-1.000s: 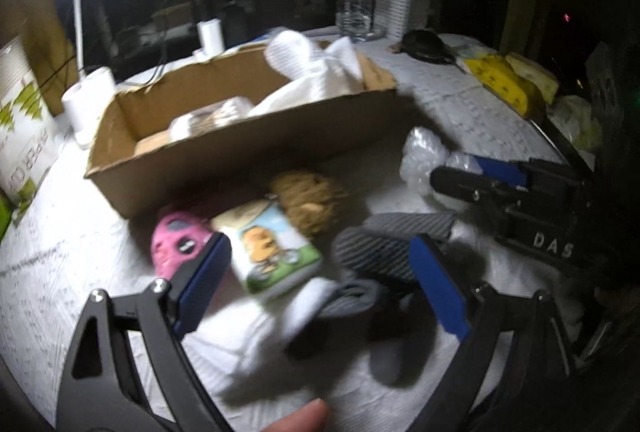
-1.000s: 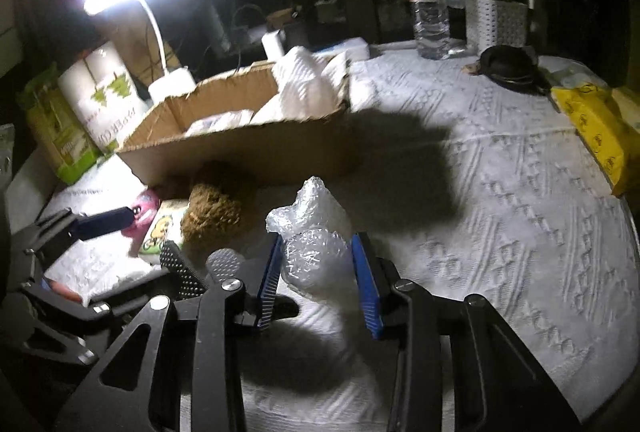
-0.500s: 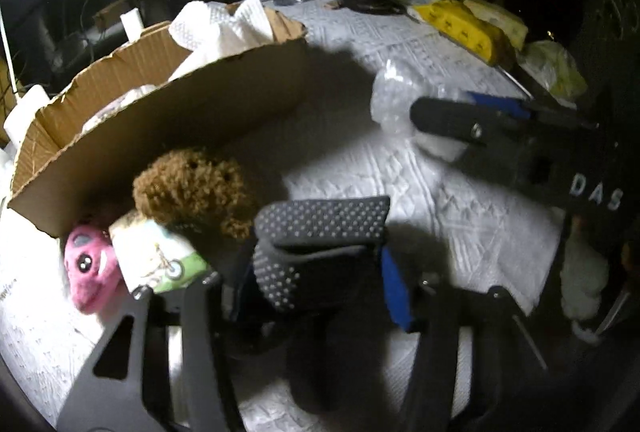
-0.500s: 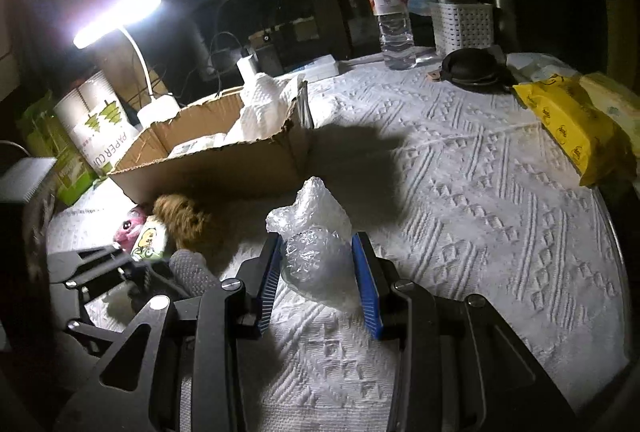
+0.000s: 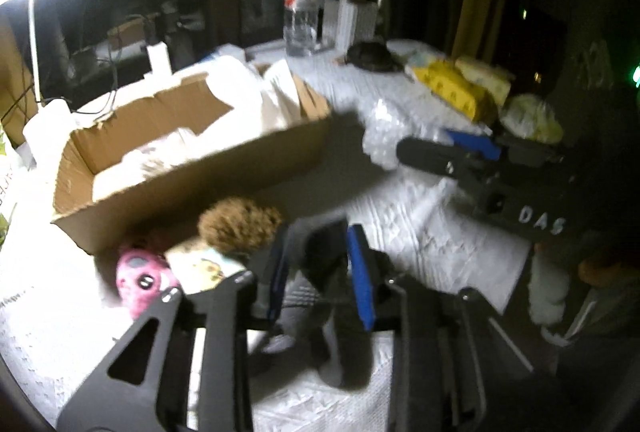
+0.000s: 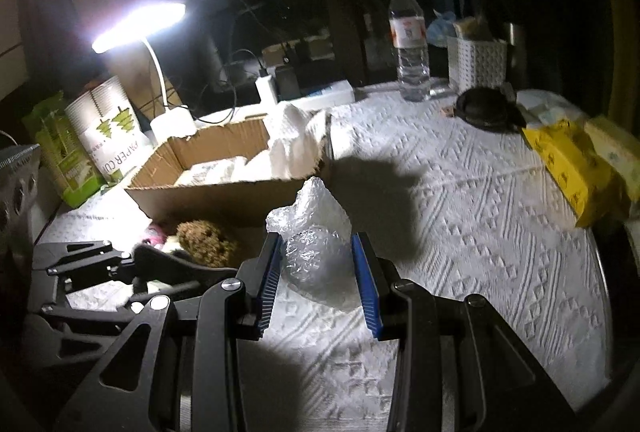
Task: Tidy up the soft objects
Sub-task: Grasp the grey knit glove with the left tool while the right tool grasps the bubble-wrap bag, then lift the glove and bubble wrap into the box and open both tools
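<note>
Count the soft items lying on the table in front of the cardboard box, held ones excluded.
3, beside each other against the cardboard box front: a pink plush leftmost, a printed packet beside it, and a brown fuzzy ball on the right. The left gripper may hide more.

Both the left gripper (image 5: 320, 272) and right gripper (image 6: 318, 282) are matte black frames with silver screws and blue ridged pads (image 6: 365, 284), one body lettered "DAS".

Pink plush toy (image 5: 142, 278), yellow packet (image 6: 572, 168)
</note>
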